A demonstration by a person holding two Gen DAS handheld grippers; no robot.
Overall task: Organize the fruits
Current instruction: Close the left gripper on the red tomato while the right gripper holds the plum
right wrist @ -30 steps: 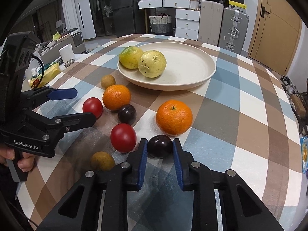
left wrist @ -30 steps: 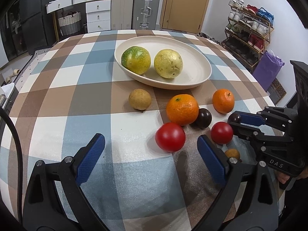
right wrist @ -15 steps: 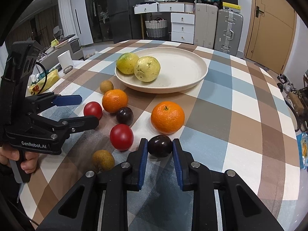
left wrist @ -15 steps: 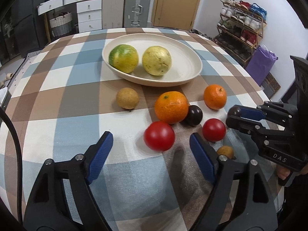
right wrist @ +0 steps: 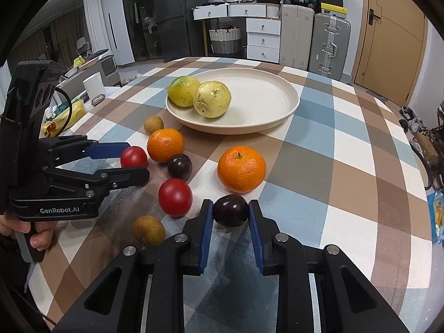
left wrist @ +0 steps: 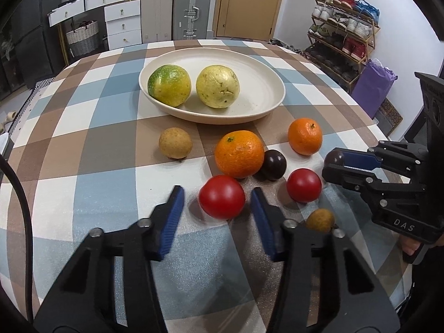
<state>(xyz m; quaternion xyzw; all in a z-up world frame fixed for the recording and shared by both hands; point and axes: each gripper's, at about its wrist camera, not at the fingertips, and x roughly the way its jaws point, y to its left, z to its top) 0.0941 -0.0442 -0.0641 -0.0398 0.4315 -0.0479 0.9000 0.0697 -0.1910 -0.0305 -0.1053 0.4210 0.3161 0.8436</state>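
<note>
Straddling a red tomato (left wrist: 222,196), left jaws wide apart; right jaws clamped around a dark plum (right wrist: 230,211).

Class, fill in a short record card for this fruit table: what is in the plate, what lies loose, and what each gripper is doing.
plate: holds green-yellow fruit and yellow fruit, side by side
loose on table: two oranges, two tomatoes, two small brown fruits, one dark plum
right gripper: shut on a second plum
left gripper: open, fingers either side of near tomato, not gripping
cloth: checked blue, brown, white
</note>
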